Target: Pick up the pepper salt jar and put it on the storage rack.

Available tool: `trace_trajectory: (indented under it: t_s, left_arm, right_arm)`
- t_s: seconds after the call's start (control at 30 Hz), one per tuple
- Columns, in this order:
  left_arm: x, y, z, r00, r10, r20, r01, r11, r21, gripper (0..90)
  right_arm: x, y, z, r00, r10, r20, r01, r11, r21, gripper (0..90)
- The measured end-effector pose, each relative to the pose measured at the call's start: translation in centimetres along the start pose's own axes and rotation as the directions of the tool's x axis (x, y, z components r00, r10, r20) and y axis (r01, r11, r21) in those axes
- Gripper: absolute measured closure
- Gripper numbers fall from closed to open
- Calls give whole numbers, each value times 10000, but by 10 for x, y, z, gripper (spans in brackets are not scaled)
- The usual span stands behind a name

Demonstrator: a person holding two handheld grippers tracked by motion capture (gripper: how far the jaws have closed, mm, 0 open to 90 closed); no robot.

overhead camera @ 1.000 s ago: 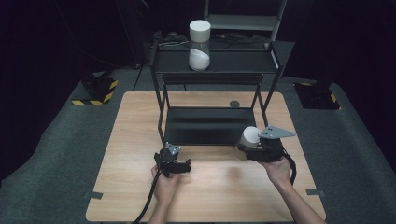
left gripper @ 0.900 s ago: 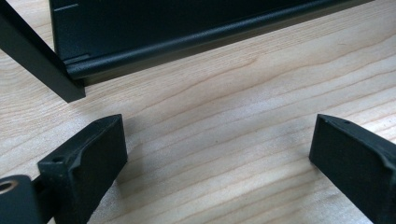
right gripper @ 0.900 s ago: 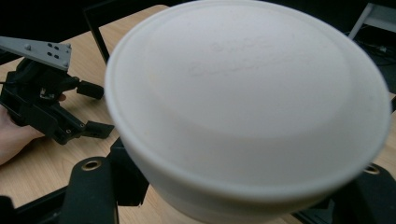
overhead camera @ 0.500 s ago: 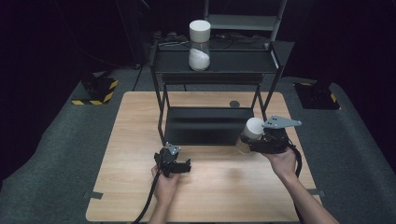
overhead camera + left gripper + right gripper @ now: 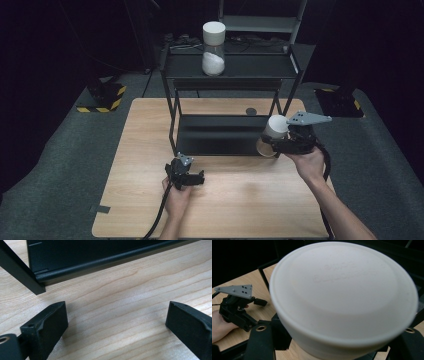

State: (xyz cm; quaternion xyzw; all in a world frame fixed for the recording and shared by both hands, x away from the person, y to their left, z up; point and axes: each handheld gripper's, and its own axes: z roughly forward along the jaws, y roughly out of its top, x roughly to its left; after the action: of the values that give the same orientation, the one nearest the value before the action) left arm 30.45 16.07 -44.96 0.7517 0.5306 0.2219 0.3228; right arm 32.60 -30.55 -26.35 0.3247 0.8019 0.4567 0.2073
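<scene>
Currently, at the left of the high view, the left gripper (image 5: 186, 173) rests low on the table (image 5: 145, 150), held in the person's left hand (image 5: 176, 196), with its cable (image 5: 159, 215) trailing back toward the near edge. Its jaws stand spread apart with nothing between them; the left gripper view shows bare wood grain in the gap. Just ahead of those jaws are the front left leg (image 5: 21, 273) of the rack (image 5: 230, 75) and the front lip of its lower tray (image 5: 105, 262).

At centre, the black rack stands on the far half of the table. A second jar (image 5: 213, 47), white-lidded and partly filled with white powder, stands upright on the rack's top shelf. A small dark disc (image 5: 251, 111) lies on the table behind the lower tray.

At the right, the right gripper (image 5: 280, 142) is held in the right hand (image 5: 310, 165), above the table and just in front of the rack's right front leg. Its jaws are pressed onto the jar (image 5: 272, 135), which sits tilted, its white lid (image 5: 276, 126) toward the rack and its clear body toward the table. The grey plate (image 5: 307, 119) tops this gripper. In the right gripper view the lid (image 5: 344, 297) is blurred and close to the camera, with the jaws clamped below its rim, and the left gripper (image 5: 238, 307) appears farther off on the table.
</scene>
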Motion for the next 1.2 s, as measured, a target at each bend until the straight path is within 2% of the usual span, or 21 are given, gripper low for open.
trace_trajectory:
  t_s: [0.67, 1.2]
  left_arm:
    - [0, 0, 0, 10000, 0, -1, 0, 10000, 0, 41]
    - [0, 0, 0, 10000, -17, -1, 17, 10000, -16, 41]
  right_arm:
    - [-4, 52, -13, 9994, -335, -36, 335, 9994, -6, 344]
    - [-8, 93, -19, 9991, -412, 24, 413, 9991, -100, 345]
